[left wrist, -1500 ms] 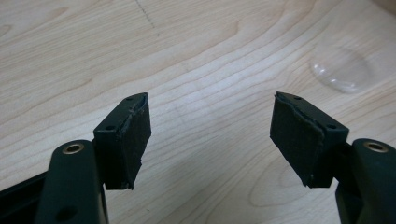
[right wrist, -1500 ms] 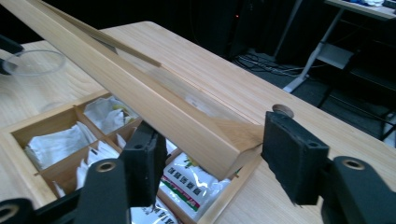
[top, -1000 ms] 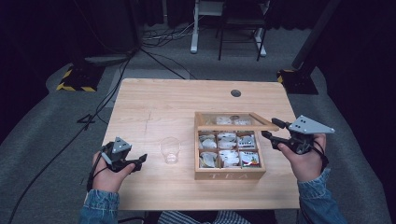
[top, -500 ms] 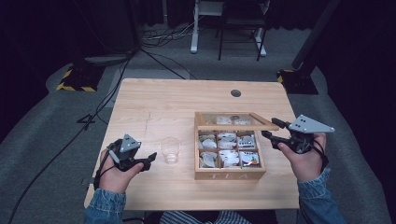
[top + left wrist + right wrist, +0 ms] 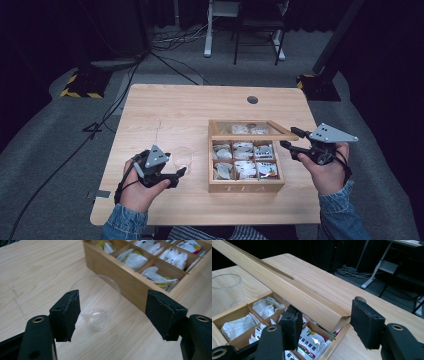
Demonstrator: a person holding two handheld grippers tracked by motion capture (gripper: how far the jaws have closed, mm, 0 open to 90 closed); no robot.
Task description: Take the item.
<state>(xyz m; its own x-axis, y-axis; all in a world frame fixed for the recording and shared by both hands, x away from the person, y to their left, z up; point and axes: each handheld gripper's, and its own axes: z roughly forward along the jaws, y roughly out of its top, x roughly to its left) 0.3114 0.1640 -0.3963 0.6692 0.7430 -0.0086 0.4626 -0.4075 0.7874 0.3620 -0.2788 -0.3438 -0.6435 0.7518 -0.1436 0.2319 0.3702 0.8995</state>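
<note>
Cup: clear plastic cup [image 5: 96, 305] upright on the desk [image 5: 200, 107], just beside the tea box [image 5: 245, 186], ahead of the left jaws and between their lines
Left gripper [image 5: 176, 174]: jaws spread wide, holding nothing
Lid: wooden box lid [image 5: 287, 293] raised, its corner between the right jaws
Right gripper [image 5: 290, 142]: jaws spread, apparently clear of the lid
Box: tea bags [image 5: 237, 326] in its compartments

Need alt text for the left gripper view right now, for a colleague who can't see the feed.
The left gripper, jaws open, points at an empty clear plastic cup standing upright on the wooden table, the cup seen between the two black jaws. Just behind the cup sits an open wooden tea box, its compartments holding white tea packets.
</note>
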